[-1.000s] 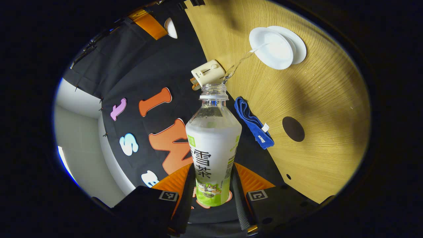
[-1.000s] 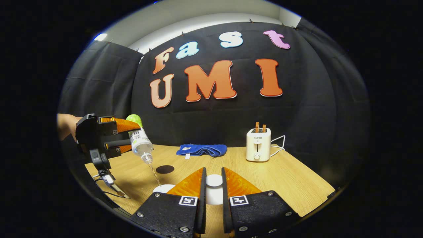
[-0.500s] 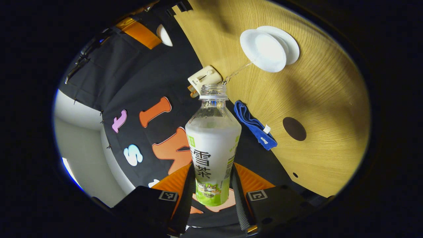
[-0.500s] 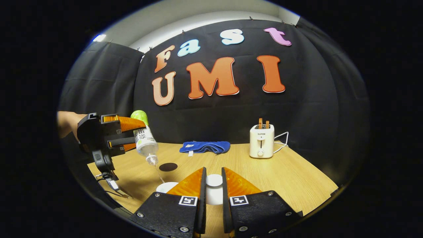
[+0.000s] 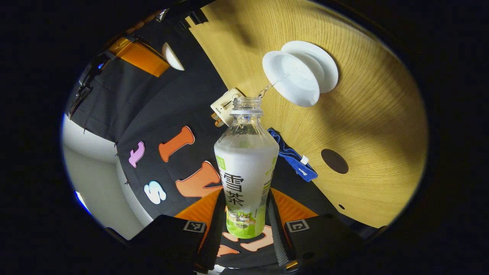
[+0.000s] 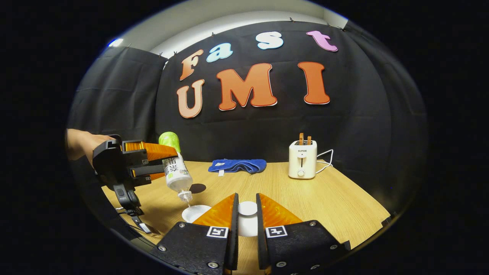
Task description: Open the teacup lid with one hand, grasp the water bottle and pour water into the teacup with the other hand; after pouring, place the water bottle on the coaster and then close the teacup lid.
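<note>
Your left gripper [image 5: 244, 214] has both fingers pressed on the lower body of the water bottle [image 5: 246, 168], clamped on either side of its label. In the right gripper view you see that same gripper [image 6: 153, 162] from the side, with your hand [image 6: 78, 141] behind it, and the bottle [image 6: 175, 172] tipped mouth-down and uncapped. A thin stream of water [image 5: 273, 84] runs from the neck into the teacup [image 5: 292, 78], which stands open on its white saucer [image 5: 324, 68] on the wooden table [image 5: 374, 114]. In the right gripper view the cup [image 6: 196, 212] sits just below the bottle's mouth, partly behind your right fingers.

Your right gripper [image 6: 246, 223] is nearly closed, with both fingers against the sides of the white teacup lid [image 6: 248, 218], held off the cup, just to the cup's right.

The dark round coaster [image 5: 334, 160] lies bare on the table, well apart from the cup; the bottle partly hides it in the right gripper view. Beyond it a folded blue cloth [image 6: 237, 165] lies near the back edge, and a white toaster [image 6: 301, 158] with its cord stands to the right of it
</note>
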Tool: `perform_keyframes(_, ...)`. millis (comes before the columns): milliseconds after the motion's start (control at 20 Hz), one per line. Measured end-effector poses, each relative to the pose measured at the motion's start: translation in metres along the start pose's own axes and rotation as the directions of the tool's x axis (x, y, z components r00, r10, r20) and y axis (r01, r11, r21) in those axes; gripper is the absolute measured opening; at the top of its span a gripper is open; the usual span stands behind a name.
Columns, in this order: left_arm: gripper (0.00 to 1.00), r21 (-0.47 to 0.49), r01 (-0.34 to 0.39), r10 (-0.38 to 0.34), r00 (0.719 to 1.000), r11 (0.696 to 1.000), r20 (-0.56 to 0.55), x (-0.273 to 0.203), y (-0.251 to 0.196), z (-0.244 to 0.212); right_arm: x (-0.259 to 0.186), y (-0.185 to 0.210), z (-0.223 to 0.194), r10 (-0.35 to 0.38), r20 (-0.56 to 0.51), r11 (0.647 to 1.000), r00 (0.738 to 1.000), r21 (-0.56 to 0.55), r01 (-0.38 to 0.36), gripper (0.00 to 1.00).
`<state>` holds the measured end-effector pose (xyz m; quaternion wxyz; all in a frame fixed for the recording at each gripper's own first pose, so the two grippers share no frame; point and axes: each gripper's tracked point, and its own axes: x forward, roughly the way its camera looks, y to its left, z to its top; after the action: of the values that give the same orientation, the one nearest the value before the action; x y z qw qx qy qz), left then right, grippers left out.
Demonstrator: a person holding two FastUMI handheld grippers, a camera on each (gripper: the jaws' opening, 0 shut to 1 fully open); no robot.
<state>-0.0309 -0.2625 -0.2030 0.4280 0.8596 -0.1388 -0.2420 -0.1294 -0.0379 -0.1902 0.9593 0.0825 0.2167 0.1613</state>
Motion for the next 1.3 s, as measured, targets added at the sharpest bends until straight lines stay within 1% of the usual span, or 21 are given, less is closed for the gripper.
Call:
perform_keyframes(50,0.59,0.013,-0.004,0.004,1.000,1.000,0.000,0.001,-0.001,0.001,-0.001,0.002,0.000,0.004,0.000,1.000,1.000,-0.002,-0.004,0.21)
perform_keyframes(100,0.62,0.025,-0.010,0.010,1.000,1.000,0.005,0.002,-0.001,0.003,-0.002,0.003,0.000,0.003,-0.001,1.000,1.000,-0.005,-0.003,0.21)
perform_keyframes(200,0.62,0.044,-0.018,0.018,1.000,0.999,0.007,-0.001,-0.001,0.006,-0.003,0.005,-0.002,0.005,-0.006,1.000,1.000,-0.015,-0.005,0.21)
perform_keyframes(250,0.59,0.046,-0.018,0.018,1.000,0.999,0.007,-0.003,-0.001,0.005,-0.004,0.006,-0.002,0.006,-0.009,1.000,1.000,-0.020,-0.006,0.21)
perform_keyframes(300,0.60,0.045,-0.005,0.004,1.000,0.999,0.003,-0.005,-0.005,0.005,-0.004,0.009,-0.003,0.012,-0.012,1.000,1.000,-0.025,-0.012,0.21)
perform_keyframes(350,0.64,0.029,0.016,-0.017,1.000,0.999,0.010,-0.007,-0.009,0.008,-0.003,0.011,-0.004,0.014,-0.014,1.000,1.000,-0.027,-0.014,0.21)
perform_keyframes(400,0.59,0.010,0.033,-0.034,0.999,0.999,0.016,-0.008,-0.014,0.011,-0.003,0.012,-0.006,0.017,-0.017,0.999,1.000,-0.031,-0.017,0.21)
perform_keyframes(450,0.62,-0.011,0.044,-0.044,0.999,0.999,0.026,-0.010,-0.016,0.014,-0.003,0.013,-0.006,0.018,-0.019,0.999,1.000,-0.033,-0.018,0.21)
perform_keyframes(600,0.62,-0.112,0.086,-0.083,0.996,0.990,0.031,-0.012,-0.025,0.017,-0.002,0.016,-0.008,0.025,-0.022,0.999,0.999,-0.031,-0.026,0.21)
perform_keyframes(650,0.58,-0.172,0.105,-0.100,0.994,0.979,0.039,-0.012,-0.031,0.019,-0.002,0.017,-0.007,0.026,-0.023,0.999,0.999,-0.029,-0.026,0.21)
perform_keyframes(750,0.58,-0.287,0.124,-0.116,0.992,0.950,0.045,-0.010,-0.036,0.021,-0.003,0.016,-0.006,0.023,-0.021,0.999,1.000,-0.027,-0.024,0.21)
perform_keyframes(800,0.62,-0.337,0.118,-0.111,0.993,0.934,0.041,-0.008,-0.035,0.020,-0.003,0.016,-0.004,0.021,-0.017,0.999,1.000,-0.025,-0.022,0.21)
perform_keyframes(850,0.61,-0.394,0.107,-0.101,0.994,0.913,0.036,-0.008,-0.032,0.017,-0.003,0.017,-0.003,0.024,-0.014,0.999,1.000,-0.022,-0.024,0.21)
perform_keyframes(900,0.58,-0.454,0.092,-0.089,0.996,0.886,0.028,-0.009,-0.029,0.016,-0.003,0.018,-0.001,0.028,-0.009,0.999,1.000,-0.016,-0.028,0.21)
perform_keyframes(950,0.58,-0.521,0.065,-0.063,0.998,0.851,0.021,-0.008,-0.022,0.013,-0.003,0.019,0.000,0.031,-0.007,0.999,0.999,-0.011,-0.031,0.21)
perform_keyframes(1000,0.62,-0.592,0.043,-0.045,0.999,0.805,0.011,-0.010,-0.014,0.014,-0.001,0.020,0.000,0.036,-0.007,0.999,0.999,-0.008,-0.036,0.21)
perform_keyframes(1050,0.57,-0.659,0.024,-0.020,1.000,0.751,0.014,-0.010,-0.009,0.015,0.000,0.020,0.002,0.033,-0.003,0.999,0.999,-0.006,-0.033,0.21)
perform_keyframes(1150,0.57,-0.768,-0.027,0.034,0.999,0.640,-0.007,-0.012,0.008,0.009,0.003,0.021,0.008,0.032,0.003,0.999,0.999,0.000,-0.032,0.21)
perform_keyframes(1200,0.61,-0.811,-0.055,0.062,0.998,0.582,-0.022,-0.012,0.018,0.004,0.004,0.021,0.009,0.033,0.005,0.999,0.999,0.004,-0.033,0.21)
perform_keyframes(1250,0.61,-0.850,-0.066,0.071,0.997,0.522,-0.034,-0.013,0.023,-0.002,0.006,0.022,0.012,0.033,0.010,0.999,0.999,0.005,-0.033,0.21)
perform_keyframes(1300,0.57,-0.885,-0.057,0.063,0.998,0.461,-0.031,-0.009,0.023,-0.004,0.008,0.022,0.014,0.033,0.011,0.999,0.999,0.001,-0.033,0.21)
